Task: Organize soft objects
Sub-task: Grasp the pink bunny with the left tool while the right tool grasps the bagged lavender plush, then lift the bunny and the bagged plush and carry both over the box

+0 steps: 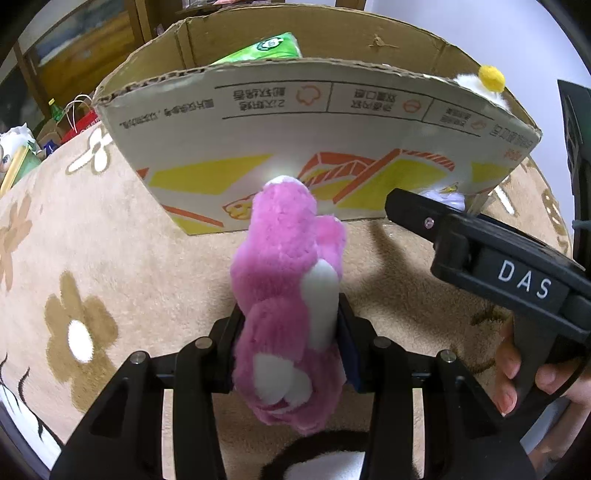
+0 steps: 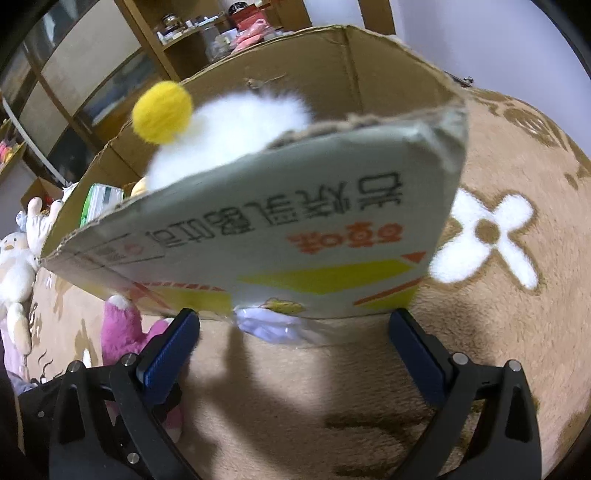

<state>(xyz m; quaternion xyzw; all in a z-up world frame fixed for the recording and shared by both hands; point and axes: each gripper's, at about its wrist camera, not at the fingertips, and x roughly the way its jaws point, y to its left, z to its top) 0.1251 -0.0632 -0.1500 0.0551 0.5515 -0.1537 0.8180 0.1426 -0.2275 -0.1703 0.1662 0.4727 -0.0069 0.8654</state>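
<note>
My left gripper [image 1: 291, 314] is shut on a pink and white plush toy [image 1: 288, 280], held above the rug just in front of the cardboard box [image 1: 295, 122]. The same pink toy shows at the lower left of the right wrist view [image 2: 122, 332]. My right gripper [image 2: 295, 328] is open and empty, close to the box's front wall [image 2: 295, 236]. A white plush with a yellow pompom [image 2: 229, 125] sits inside the box at its right corner; it also shows in the left wrist view [image 1: 487, 83]. A green pack [image 1: 266, 50] lies in the box.
A beige flower-patterned rug [image 1: 110, 258] covers the floor. A crumpled pale plastic bag [image 2: 277, 325] lies at the box's base. White plush toys [image 2: 18, 266] lie at the left. Wooden shelves [image 2: 207, 29] stand behind. Bags and clutter [image 1: 74, 122] sit at the far left.
</note>
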